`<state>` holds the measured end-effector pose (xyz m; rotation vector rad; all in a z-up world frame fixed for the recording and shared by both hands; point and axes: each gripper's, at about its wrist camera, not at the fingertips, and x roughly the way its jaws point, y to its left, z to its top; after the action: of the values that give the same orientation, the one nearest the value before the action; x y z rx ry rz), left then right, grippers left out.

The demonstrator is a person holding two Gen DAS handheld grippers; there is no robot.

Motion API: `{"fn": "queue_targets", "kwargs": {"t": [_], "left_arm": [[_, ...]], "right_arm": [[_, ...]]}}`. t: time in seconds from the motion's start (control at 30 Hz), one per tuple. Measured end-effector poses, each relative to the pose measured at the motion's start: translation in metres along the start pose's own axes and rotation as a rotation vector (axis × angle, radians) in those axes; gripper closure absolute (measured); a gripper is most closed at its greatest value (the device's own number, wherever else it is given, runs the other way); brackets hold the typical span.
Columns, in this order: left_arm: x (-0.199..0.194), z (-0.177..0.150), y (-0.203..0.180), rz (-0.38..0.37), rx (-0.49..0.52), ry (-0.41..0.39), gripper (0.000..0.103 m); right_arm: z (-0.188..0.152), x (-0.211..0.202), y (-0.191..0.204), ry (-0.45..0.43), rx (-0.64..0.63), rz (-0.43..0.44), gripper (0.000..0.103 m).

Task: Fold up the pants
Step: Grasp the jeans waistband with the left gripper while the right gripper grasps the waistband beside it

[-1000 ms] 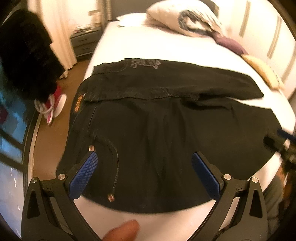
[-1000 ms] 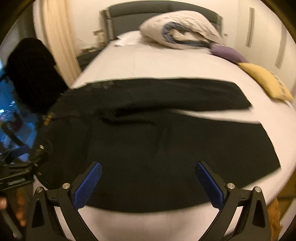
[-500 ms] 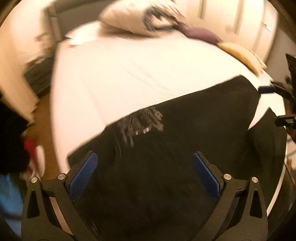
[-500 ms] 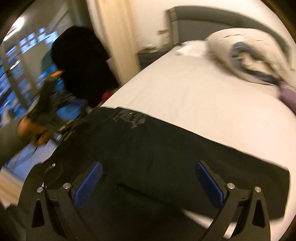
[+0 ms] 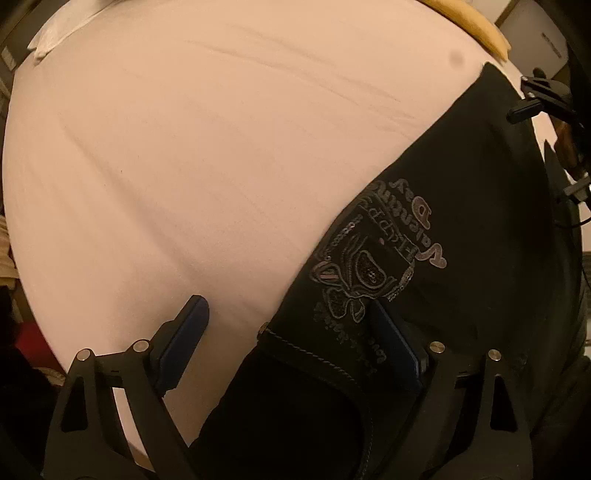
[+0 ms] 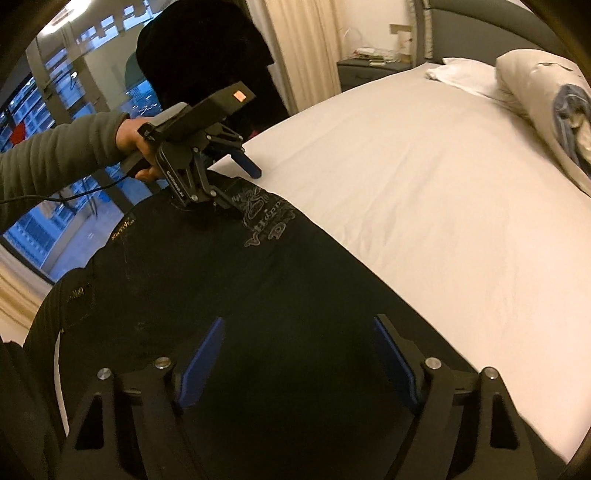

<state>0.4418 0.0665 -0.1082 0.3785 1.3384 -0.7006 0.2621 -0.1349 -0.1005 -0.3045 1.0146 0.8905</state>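
The black pants [image 5: 461, 229] lie flat on the white bed, with a grey embroidered logo near the waist; they also show in the right wrist view [image 6: 258, 295]. My left gripper [image 5: 291, 343] is open and low over the waistband corner: its right finger rests on the cloth, its left finger over the sheet. It also shows in the right wrist view [image 6: 240, 184], held by a hand. My right gripper [image 6: 301, 363] is open just above the pants leg, fingers astride dark cloth. It is partly seen at the far right of the left wrist view [image 5: 535, 103].
The white sheet [image 6: 424, 184] spreads beyond the pants. A rolled duvet and pillow [image 6: 546, 92] lie at the head. A nightstand [image 6: 369, 70] and a dark garment [image 6: 207, 48] stand by the window side. A yellow cushion [image 5: 476, 29] lies at the bed's edge.
Both grippers have swung from the near edge toward the far edge of the pants and dropped lower. The left one now sits at the waistband by the logo. Both stay open.
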Motion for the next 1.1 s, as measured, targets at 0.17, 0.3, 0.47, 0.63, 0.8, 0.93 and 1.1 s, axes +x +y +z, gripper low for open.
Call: {"fn": "queue_targets", "kwargs": {"t": [0.17,0.3,0.47,0.63,0.8,0.93,1.1], "left_arm": [[-0.013,-0.005,0.001,-0.060,-0.023,-0.022,0.075],[-0.031,-0.012,-0.014,-0.001,0.004,-0.066,0.091],[-0.073,-0.034,-0.026,0.067,0.013,-0.193,0.094],[-0.104,-0.053,-0.036,0.133,0.082,-0.271,0.094],[-0.109,-0.063,-0.059,0.169,0.131,-0.300,0.094],[-0.104,-0.066,-0.080,0.187,0.150,-0.313,0.094],[-0.103,-0.078,-0.088,0.199,0.152,-0.314,0.094]], "right_arm": [[0.017,0.010,-0.008,0.041,-0.055,-0.027,0.029],[0.030,0.017,-0.011,0.080,-0.092,-0.053,0.034],[0.036,0.028,-0.015,0.113,-0.124,-0.079,0.047],[0.046,0.030,-0.025,0.119,-0.120,-0.114,0.049],[0.051,0.036,-0.031,0.172,-0.133,-0.110,0.049],[0.051,0.040,-0.039,0.216,-0.127,-0.104,0.054],[0.046,0.026,-0.038,0.222,-0.132,-0.115,0.090]]}}
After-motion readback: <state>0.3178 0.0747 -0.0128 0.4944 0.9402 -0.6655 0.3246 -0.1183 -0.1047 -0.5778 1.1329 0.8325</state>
